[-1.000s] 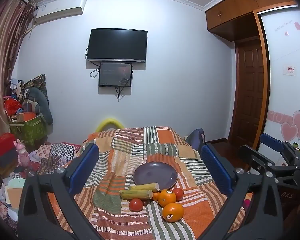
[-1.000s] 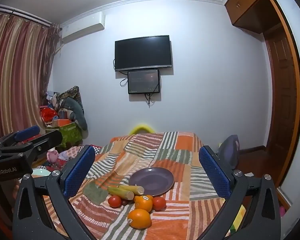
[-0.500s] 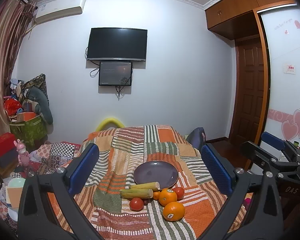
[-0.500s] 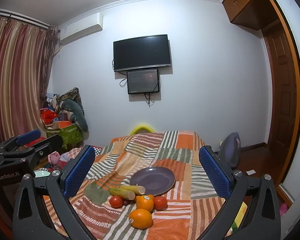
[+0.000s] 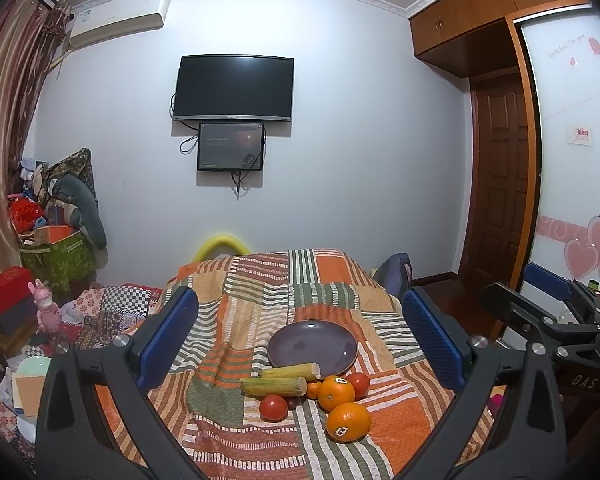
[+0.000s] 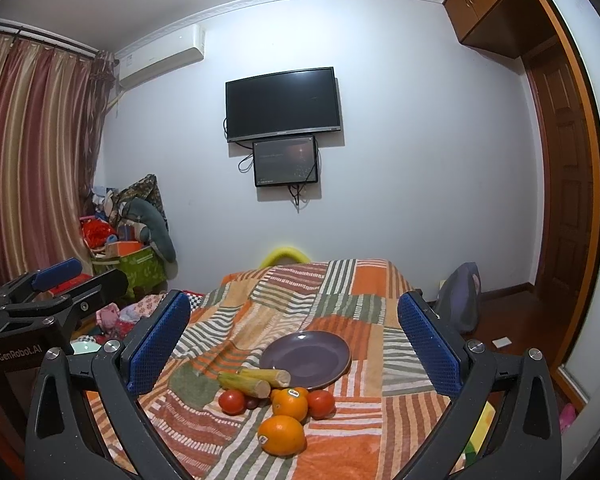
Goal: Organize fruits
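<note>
Both grippers, the left gripper (image 5: 300, 340) and the right gripper (image 6: 294, 340), are wide apart and hold nothing. They hang above the bed. The fruits (image 5: 342, 394) sit bunched on the blanket (image 5: 260, 308), just beside the bare plate (image 5: 312, 346), probably waiting to go on it.

Purple plate (image 5: 312, 346) on a patchwork blanket (image 5: 260, 280) striped orange, green, white and brown; two oranges (image 5: 348, 421) with dark stickers, red tomatoes (image 5: 273, 407), yellow-green cane pieces (image 5: 274, 386); black tongs with blue textured pads (image 5: 168, 334); black TV (image 5: 233, 88) on a pale wall; red-striped curtain (image 6: 32, 152); pink hearts on the white wardrobe door (image 5: 580, 160)
</note>
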The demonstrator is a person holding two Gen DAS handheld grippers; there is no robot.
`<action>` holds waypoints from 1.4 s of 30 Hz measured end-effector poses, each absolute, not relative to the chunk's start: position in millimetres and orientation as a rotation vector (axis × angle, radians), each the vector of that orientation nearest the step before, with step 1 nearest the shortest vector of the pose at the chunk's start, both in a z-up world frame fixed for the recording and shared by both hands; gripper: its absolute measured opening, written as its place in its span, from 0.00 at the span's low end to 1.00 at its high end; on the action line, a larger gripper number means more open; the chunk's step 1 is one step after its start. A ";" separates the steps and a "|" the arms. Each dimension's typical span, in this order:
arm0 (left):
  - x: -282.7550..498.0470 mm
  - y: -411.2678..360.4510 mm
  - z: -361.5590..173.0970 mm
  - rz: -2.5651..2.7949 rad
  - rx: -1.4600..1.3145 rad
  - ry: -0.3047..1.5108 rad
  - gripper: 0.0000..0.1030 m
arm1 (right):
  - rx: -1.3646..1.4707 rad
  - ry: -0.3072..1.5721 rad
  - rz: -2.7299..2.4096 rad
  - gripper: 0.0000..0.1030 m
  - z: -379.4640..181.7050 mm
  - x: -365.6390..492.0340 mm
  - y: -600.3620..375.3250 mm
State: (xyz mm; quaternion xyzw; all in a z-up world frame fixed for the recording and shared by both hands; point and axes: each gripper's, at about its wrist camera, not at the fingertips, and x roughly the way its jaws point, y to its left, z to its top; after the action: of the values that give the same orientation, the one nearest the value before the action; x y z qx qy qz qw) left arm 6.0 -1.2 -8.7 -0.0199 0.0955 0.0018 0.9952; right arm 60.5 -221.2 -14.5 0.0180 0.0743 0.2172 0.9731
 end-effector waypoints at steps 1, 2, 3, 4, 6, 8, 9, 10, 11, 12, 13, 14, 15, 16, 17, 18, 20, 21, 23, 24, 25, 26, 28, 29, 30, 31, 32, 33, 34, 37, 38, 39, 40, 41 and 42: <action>6.1 -1.2 -8.9 0.003 -0.041 0.191 1.00 | 0.037 0.149 0.437 1.00 -14.4 60.4 -221.2; 6.4 -1.0 -8.7 0.003 -0.042 0.192 1.00 | 0.036 0.150 0.436 1.00 -14.4 60.4 -221.1; 6.4 -0.3 -8.8 0.003 -0.043 0.192 1.00 | 0.036 0.150 0.437 1.00 -14.1 60.6 -221.1; 6.3 -0.1 -9.0 0.003 -0.044 0.191 1.00 | 0.036 0.151 0.438 1.00 -14.3 60.6 -221.1; 6.4 -0.2 -9.0 0.003 -0.044 0.191 1.00 | 0.035 0.151 0.438 1.00 -14.4 60.2 -220.9; 6.5 -0.1 -9.1 0.003 -0.044 0.191 1.00 | 0.033 0.151 0.438 1.00 -14.1 59.7 -220.3; 6.4 -0.2 -9.1 0.002 -0.043 0.191 1.00 | 0.033 0.151 0.438 1.00 -14.1 59.6 -220.3; 6.4 -0.2 -9.1 0.002 -0.043 0.192 1.00 | 0.033 0.152 0.438 1.00 -13.9 59.6 -219.9; 6.4 -0.2 -9.2 0.003 -0.043 0.191 1.00 | 0.033 0.152 0.438 1.00 -14.2 59.4 -219.9; 6.4 -0.3 -9.0 0.003 -0.043 0.191 1.00 | 0.033 0.155 0.432 1.00 -14.2 59.3 -219.9; 6.4 -0.2 -9.1 0.003 -0.044 0.192 1.00 | 0.033 0.154 0.432 1.00 -13.8 59.1 -219.9; 6.4 -0.3 -9.2 0.003 -0.044 0.192 1.00 | 0.032 0.153 0.432 1.00 -13.5 59.1 -219.6; 6.3 -0.9 -8.7 0.002 -0.045 0.193 1.00 | 0.031 0.153 0.431 1.00 -13.3 59.4 -219.3; 6.3 -0.8 -8.4 0.001 -0.046 0.194 1.00 | 0.030 0.153 0.431 1.00 -13.4 59.4 -219.2; 6.9 -0.5 -8.4 0.001 -0.047 0.195 1.00 | 0.030 0.153 0.431 1.00 -13.3 59.4 -219.3; 6.4 0.0 -7.7 0.001 -0.047 0.195 1.00 | 0.030 0.154 0.431 1.00 -13.1 59.5 -219.5; 6.6 -0.6 -7.5 0.000 -0.047 0.195 1.00 | 0.033 0.156 0.434 1.00 -13.1 59.3 -219.3; 6.9 -0.2 -7.0 0.001 -0.047 0.195 1.00 | 0.033 0.156 0.433 1.00 -13.2 59.2 -219.7; 6.7 -0.2 -6.9 -0.001 -0.048 0.196 1.00 | 0.032 0.156 0.434 1.00 -13.3 59.2 -219.8; 6.6 0.0 -6.8 -0.002 -0.048 0.195 1.00 | 0.033 0.155 0.434 1.00 -13.2 59.1 -220.0; 6.6 -0.2 -6.7 -0.002 -0.048 0.195 1.00 | 0.033 0.156 0.435 1.00 -13.0 59.2 -219.7; 6.6 -0.4 -6.7 -0.002 -0.048 0.194 1.00 | 0.033 0.156 0.436 1.00 -13.0 59.5 -219.8; 6.7 -0.2 -6.6 -0.002 -0.048 0.195 1.00 | 0.035 0.155 0.437 1.00 -12.7 60.6 -220.0; 6.7 -0.3 -6.6 -0.003 -0.048 0.195 1.00 | 0.035 0.154 0.436 1.00 -12.8 60.7 -219.9; 6.9 -0.4 -6.5 -0.003 -0.048 0.195 1.00 | 0.035 0.153 0.435 1.00 -13.0 61.1 -220.1; 7.0 -0.5 -6.2 -0.004 -0.047 0.195 1.00 | 0.034 0.154 0.435 1.00 -13.6 61.0 -220.0; 6.9 -0.5 -6.3 -0.003 -0.046 0.195 1.00 | 0.034 0.154 0.436 1.00 -13.9 61.0 -220.0; 6.9 -0.6 -5.7 -0.004 -0.046 0.194 1.00 | 0.034 0.153 0.436 1.00 -13.9 60.7 -219.9; 7.1 -0.7 -5.6 -0.004 -0.046 0.195 1.00 | 0.035 0.153 0.435 1.00 -14.0 60.7 -220.0; 8.0 -1.3 -5.4 -0.010 -0.046 0.201 1.00 | 0.032 0.151 0.432 1.00 -13.8 60.6 -220.0; 8.0 -0.7 -5.5 -0.011 -0.046 0.202 1.00 | 0.031 0.148 0.427 1.00 -14.3 60.5 -220.4; 8.2 -0.4 -5.5 -0.012 -0.048 0.202 1.00 | 0.030 0.146 0.426 1.00 -14.4 60.4 -220.2; 8.8 -0.2 -5.5 -0.016 -0.050 0.204 1.00 | 0.028 0.146 0.428 1.00 -15.1 60.7 -220.3; 9.2 0.3 -5.4 -0.017 -0.052 0.205 1.00 | 0.029 0.148 0.428 1.00 -15.7 60.8 -220.2; 9.3 0.7 -5.3 -0.018 -0.054 0.205 1.00 | 0.029 0.149 0.430 1.00 -16.5 61.5 -220.3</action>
State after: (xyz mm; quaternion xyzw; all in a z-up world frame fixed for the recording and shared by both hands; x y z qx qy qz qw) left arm 9.3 0.7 -5.3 -0.0268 0.1025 -0.0091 0.9943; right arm 61.5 -220.3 -16.5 0.0142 0.0737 0.2132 0.9741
